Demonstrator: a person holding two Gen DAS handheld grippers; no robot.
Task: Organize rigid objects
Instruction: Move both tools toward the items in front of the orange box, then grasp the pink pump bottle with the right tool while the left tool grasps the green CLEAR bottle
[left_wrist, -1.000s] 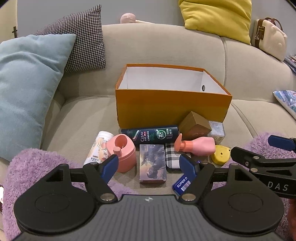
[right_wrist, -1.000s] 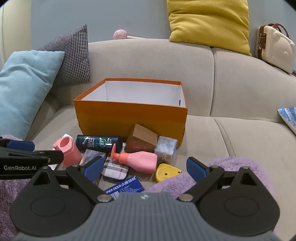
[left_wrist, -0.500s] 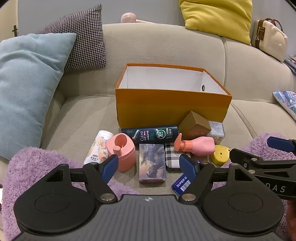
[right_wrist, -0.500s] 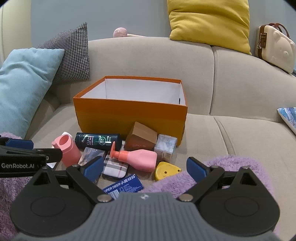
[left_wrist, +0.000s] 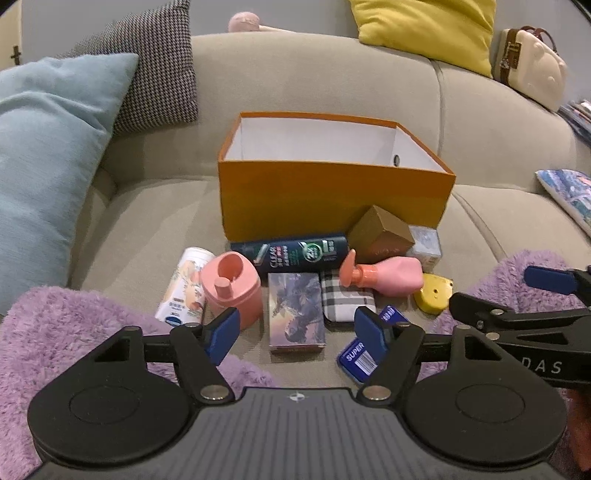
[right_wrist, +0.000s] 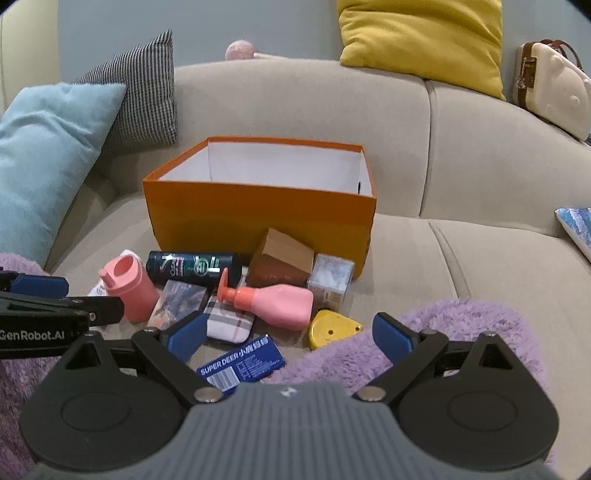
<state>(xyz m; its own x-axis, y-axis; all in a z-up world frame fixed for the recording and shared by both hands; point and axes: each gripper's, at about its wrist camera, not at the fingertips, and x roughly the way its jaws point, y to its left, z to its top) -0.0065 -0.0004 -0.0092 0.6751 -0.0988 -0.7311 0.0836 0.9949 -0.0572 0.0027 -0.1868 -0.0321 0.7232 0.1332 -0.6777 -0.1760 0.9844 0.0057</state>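
Note:
An open orange box (left_wrist: 332, 199) stands on the beige sofa, white inside, its floor hidden. In front of it lie a dark shampoo bottle (left_wrist: 299, 254), a pink pump bottle (left_wrist: 388, 277), a pink cup (left_wrist: 232, 291), a picture-printed box (left_wrist: 297, 314), a plaid case (left_wrist: 345, 299), a blue carton (left_wrist: 360, 360), a yellow tape measure (left_wrist: 434, 297) and a brown box (left_wrist: 382, 234). My left gripper (left_wrist: 295, 332) hovers near the picture-printed box, its jaws closing, gripping nothing. My right gripper (right_wrist: 290, 334) stands open near the blue carton (right_wrist: 242, 363), holding nothing.
A purple fluffy throw (right_wrist: 461, 332) covers the near edge on both sides. A light blue cushion (left_wrist: 48, 155) and a houndstooth cushion (left_wrist: 155, 70) lean at the left. A yellow cushion (left_wrist: 424, 29) and a cream bag (left_wrist: 532, 74) sit on the backrest.
The left gripper's fingers have come slightly closer together. The objects and the right gripper have stayed where they were.

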